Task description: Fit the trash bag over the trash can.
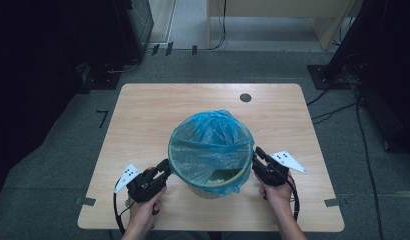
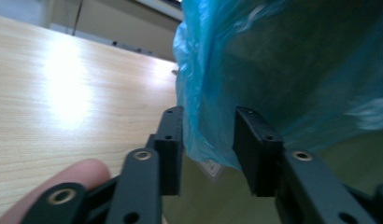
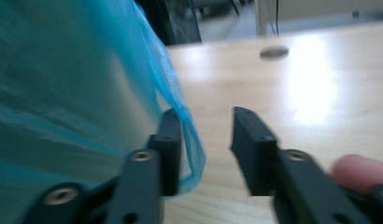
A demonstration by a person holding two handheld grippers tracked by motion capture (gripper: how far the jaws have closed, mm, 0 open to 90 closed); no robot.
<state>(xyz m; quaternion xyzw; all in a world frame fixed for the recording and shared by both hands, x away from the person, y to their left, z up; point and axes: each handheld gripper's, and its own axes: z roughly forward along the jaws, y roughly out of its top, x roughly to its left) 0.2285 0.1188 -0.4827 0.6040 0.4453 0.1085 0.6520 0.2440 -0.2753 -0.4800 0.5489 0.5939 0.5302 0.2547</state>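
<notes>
i keep both spread grippers, left gripper (image 2: 206, 140) and right gripper (image 3: 206, 140), level; each should straddle the blue bin liner (image 1: 213, 135) hem before pinching.

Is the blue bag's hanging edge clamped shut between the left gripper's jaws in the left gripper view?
No: the blue bag's edge hangs in the gap, but the left gripper has its jaws standing apart.

A translucent blue bin liner (image 1: 211, 137) covers a beige bin (image 1: 224, 184) on a light wood-grain table (image 1: 143, 115) with a dark round grommet (image 1: 245, 97) at its far right. Both grippers (image 1: 162, 169) (image 1: 257, 156) are black, each bearing a white plate (image 1: 127, 176) with black dots. The floor (image 1: 53, 165) is grey carpet.
</notes>
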